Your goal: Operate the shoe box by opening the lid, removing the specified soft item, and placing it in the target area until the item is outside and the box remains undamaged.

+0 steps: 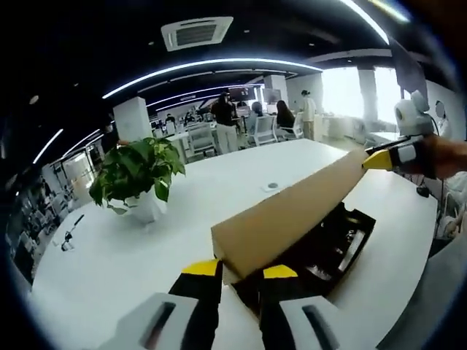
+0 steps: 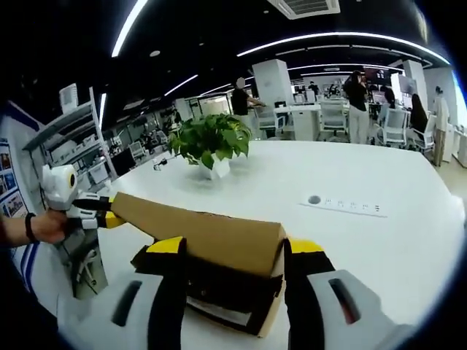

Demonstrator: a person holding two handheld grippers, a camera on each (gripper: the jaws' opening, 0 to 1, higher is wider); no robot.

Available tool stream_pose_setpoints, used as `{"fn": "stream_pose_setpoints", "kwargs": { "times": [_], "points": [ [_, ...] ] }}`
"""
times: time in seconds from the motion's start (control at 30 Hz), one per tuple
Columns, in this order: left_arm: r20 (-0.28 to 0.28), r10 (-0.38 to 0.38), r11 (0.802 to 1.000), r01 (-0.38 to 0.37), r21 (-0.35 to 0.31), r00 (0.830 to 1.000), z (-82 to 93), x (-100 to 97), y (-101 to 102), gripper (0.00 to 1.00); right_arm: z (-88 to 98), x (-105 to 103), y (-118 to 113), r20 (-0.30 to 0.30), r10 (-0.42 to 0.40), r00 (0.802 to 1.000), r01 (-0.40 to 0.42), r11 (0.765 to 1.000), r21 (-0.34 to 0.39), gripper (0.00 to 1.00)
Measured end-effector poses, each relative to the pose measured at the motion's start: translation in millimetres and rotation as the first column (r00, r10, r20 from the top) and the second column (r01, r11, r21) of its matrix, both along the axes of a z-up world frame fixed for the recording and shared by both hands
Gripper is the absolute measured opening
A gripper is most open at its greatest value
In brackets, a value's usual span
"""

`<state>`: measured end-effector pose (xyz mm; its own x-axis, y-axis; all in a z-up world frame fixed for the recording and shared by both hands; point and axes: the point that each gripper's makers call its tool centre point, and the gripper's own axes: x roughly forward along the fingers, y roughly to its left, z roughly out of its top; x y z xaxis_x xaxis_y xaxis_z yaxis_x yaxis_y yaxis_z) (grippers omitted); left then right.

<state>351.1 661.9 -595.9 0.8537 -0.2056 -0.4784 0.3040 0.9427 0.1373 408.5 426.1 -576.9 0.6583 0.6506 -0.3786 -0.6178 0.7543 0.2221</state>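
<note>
A shoe box point(image 1: 343, 244) with a dark inside lies on the white table point(image 1: 146, 240). Its brown cardboard lid point(image 1: 292, 211) is raised and tilted above it. In the left gripper view my left gripper point(image 1: 241, 271) holds the lid's near corner between its yellow-tipped jaws. A hand holds my right gripper point(image 1: 385, 157) on the lid's far end. In the right gripper view my right gripper point(image 2: 236, 246) stands astride the near end of the lid point(image 2: 211, 233), and the left gripper point(image 2: 98, 211) pinches the far end. The dark contents point(image 2: 226, 288) are unclear.
A potted green plant point(image 1: 135, 175) stands on the table beyond the box, also in the right gripper view point(image 2: 211, 142). A socket strip point(image 2: 350, 205) is set into the tabletop. The table's edge point(image 1: 419, 240) runs close beside the box. People and chairs point(image 1: 241, 124) are far behind.
</note>
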Motion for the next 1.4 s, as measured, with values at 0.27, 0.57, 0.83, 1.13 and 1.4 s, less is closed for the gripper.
{"fn": "stream_pose_setpoints", "kwargs": {
  "times": [0.27,0.57,0.83,1.13,1.4],
  "points": [
    [0.021,0.077,0.995,-0.078,0.057,0.997,6.8,14.6,11.8,0.05,13.7,8.9,6.6,0.039,0.014,0.999,-0.013,1.0,-0.014,0.5],
    [0.006,0.09,0.995,-0.09,0.039,0.996,10.1,19.9,14.6,0.04,19.6,8.5,8.2,0.078,0.066,0.995,-0.063,0.997,-0.045,0.51],
    [-0.008,0.089,0.996,-0.089,0.032,0.996,10.1,20.5,14.7,0.04,14.2,1.8,4.6,0.083,0.103,0.991,-0.097,0.992,-0.075,0.51],
    [-0.011,0.089,0.996,-0.088,0.016,0.996,13.5,26.2,16.4,0.04,-6.9,18.2,-11.8,0.054,0.043,0.998,-0.036,0.991,-0.127,0.33],
    [-0.008,0.086,0.996,-0.086,0.002,0.996,14.9,32.8,18.6,0.04,-17.1,45.3,-25.5,0.021,-0.067,0.998,0.069,0.991,-0.116,0.12]
  ]
}}
